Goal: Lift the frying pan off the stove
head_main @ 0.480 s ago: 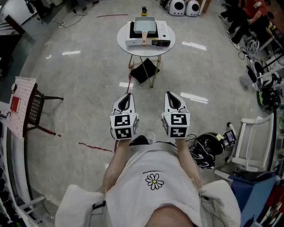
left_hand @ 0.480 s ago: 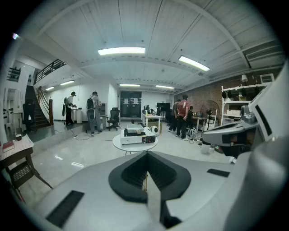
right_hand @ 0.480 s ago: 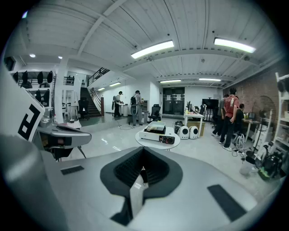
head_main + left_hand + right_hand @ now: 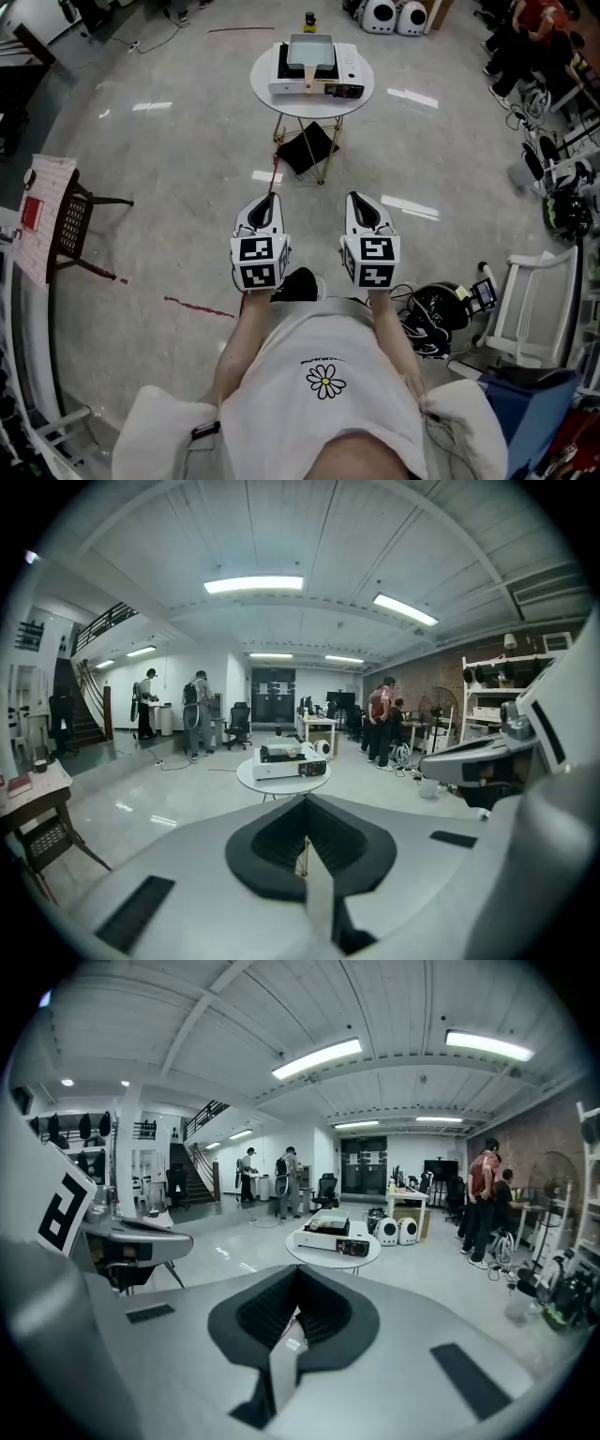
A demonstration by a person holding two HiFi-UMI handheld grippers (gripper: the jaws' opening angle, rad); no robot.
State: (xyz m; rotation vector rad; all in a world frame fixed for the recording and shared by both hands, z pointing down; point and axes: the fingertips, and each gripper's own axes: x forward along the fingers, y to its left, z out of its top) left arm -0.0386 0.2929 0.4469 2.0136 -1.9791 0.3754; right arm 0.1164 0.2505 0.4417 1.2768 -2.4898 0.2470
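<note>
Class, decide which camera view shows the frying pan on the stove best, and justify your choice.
The head view: it looks down into the frying pan, showing its rectangular shape and handle. Both gripper views show it far off and side-on, only a low rim above the stove.

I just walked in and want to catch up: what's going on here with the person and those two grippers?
A person holds a two-jaw gripper in each hand, out in front and tipped slightly down. The left gripper and the right gripper are both shut, with nothing between the jaws. Ahead, across open floor, a round white table carries a portable stove with the frying pan sitting on it. Neither gripper is near the pan, and it has not yet been lifted.
</note>
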